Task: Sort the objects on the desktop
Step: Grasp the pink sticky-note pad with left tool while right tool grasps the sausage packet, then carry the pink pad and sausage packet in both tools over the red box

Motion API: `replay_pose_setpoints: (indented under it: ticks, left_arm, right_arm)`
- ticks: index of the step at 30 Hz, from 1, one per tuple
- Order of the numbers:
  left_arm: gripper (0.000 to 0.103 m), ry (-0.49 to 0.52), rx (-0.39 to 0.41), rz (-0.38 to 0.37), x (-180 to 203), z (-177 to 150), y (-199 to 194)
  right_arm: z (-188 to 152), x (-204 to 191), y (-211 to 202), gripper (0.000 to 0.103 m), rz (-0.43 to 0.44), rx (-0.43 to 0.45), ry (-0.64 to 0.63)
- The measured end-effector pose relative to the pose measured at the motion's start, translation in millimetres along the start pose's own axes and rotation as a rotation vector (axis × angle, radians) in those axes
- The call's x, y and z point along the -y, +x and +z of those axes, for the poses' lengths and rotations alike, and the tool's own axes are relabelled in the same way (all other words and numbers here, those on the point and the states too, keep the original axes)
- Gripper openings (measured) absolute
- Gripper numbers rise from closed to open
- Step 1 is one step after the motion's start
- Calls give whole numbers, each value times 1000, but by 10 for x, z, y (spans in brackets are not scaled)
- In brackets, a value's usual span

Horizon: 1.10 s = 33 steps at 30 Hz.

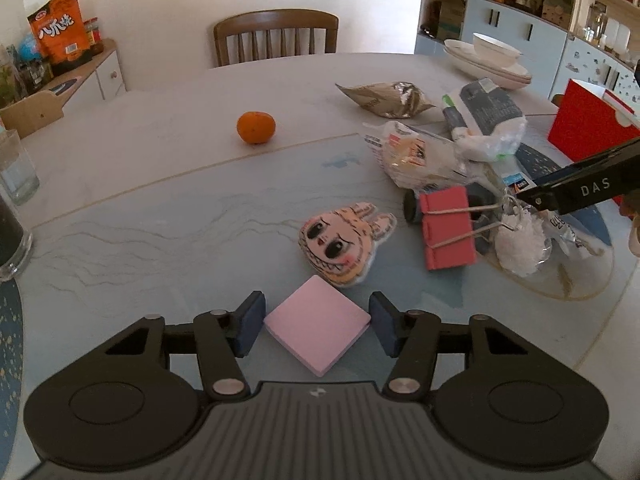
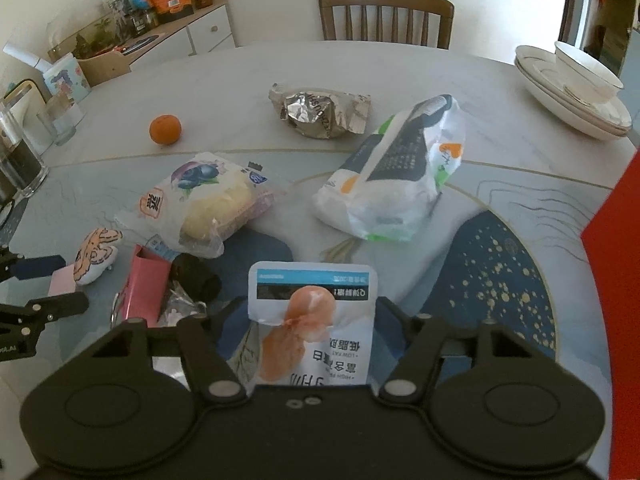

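Table (image 1: pixel 160 160) first, round and pale, with the tangerine (image 1: pixel 256 127) sitting alone toward its far side; we place everything else from that fruit

A red box (image 1: pixel 588 132) stands well to the right of the tangerine at the table's edge, which we judge to be one likely sorting spot. The food wrappers cluster to the right of the tangerine: a white snack bag (image 2: pixel 384 184), a bread bag (image 2: pixel 208 200) nearer to us, and a crumpled foil bag (image 2: pixel 320 114) about level with the fruit

Our right gripper (image 2: pixel 310 312) works well to the near right of the tangerine, its jaws partly spread on either side of a sealed meat packet (image 2: pixel 312 304). The packet hides the pads, so we cannot tell whether they press on it

A plush face toy (image 1: pixel 340 240) and a red binder clip (image 1: pixel 446 232) lie nearer to us than the tangerine, untouched

Smallest is the pink note pad (image 1: pixel 318 344), flat on the table, nearest to us. Our left gripper (image 1: pixel 318 322) takes it corner to corner, pads against two opposite corners, pinching it, since the flat pad offers no other purchase
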<state>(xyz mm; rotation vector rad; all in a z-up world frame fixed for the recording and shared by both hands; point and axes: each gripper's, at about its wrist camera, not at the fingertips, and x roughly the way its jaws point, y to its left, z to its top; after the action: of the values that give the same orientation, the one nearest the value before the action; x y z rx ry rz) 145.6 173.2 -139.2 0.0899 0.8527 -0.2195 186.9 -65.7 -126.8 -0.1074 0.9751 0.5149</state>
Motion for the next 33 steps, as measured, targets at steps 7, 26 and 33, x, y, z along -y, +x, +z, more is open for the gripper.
replay_pose_setpoints:
  ticks: [7,26,33]
  left_arm:
    - [56,28,-5,-25,199,-99,-87]
    - [56,3,24,-90,917,-29,-540]
    - [56,35,53,-129,1353,122,-638]
  right_arm:
    - [-176,41,-173,62,-18,7,28]
    - [-653,367,-930,59,39,95,47]
    - [-768,541,-1349,59,83,163,37]
